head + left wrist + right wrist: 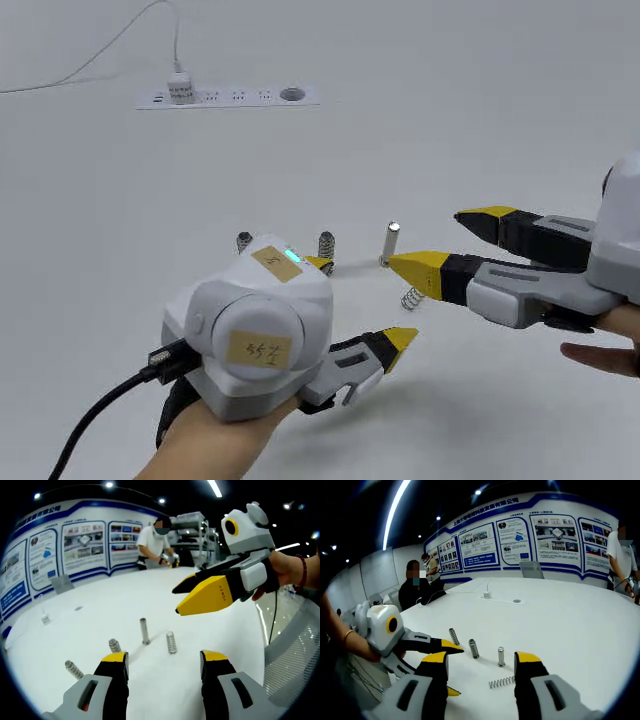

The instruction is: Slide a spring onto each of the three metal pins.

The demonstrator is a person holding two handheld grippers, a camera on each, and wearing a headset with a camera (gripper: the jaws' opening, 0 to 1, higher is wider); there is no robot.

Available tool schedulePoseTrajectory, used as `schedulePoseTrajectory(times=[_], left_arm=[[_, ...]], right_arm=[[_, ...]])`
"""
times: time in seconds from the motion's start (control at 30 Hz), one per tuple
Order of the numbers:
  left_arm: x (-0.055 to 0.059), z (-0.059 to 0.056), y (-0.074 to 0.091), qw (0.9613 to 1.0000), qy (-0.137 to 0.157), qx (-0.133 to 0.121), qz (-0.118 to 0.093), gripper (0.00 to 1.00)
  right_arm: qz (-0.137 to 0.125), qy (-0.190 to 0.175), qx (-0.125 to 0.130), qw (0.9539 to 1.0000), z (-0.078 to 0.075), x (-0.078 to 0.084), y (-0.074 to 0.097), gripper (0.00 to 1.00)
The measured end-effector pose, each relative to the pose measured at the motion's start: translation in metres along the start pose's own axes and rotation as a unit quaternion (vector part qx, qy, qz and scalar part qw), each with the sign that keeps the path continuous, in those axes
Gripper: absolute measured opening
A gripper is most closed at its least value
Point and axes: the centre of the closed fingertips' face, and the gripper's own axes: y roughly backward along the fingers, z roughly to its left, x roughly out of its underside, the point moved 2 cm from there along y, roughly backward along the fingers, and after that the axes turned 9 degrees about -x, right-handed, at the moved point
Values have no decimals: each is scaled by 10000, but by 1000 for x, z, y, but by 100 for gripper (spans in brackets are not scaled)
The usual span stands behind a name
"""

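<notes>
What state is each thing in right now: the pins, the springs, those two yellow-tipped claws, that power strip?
Leftmost pin, upright, spring on.
Middle pin, upright, spring on.
Rightmost pin, upright, bare.
Loose spring, lying flat on the table.
Left gripper, fingers open, empty.
Right gripper, fingers open, empty.
Power strip, one plug in.

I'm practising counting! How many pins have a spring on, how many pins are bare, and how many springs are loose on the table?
Pins with a spring on: 2
Bare pin: 1
Loose spring: 1
Total: 4
</notes>
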Motion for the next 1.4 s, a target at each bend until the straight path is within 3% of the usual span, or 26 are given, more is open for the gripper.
schedulePoseTrajectory(times=[0.5,0.83,1.13,1.4], left_arm=[[7,-7,-22,9999,74,73,136,48],[11,-12,-38,9998,46,153,153,39],[14,-14,-50,9995,75,218,209,31],[18,-19,-60,9988,-58,374,320,26]], right_arm=[[-146,-12,-42,9999,-2,11,26,55],[-76,7,9,10000,-4,25,36,55],[-64,184,6,9998,-3,28,40,56],[-27,119,76,9999,-6,32,42,56]])
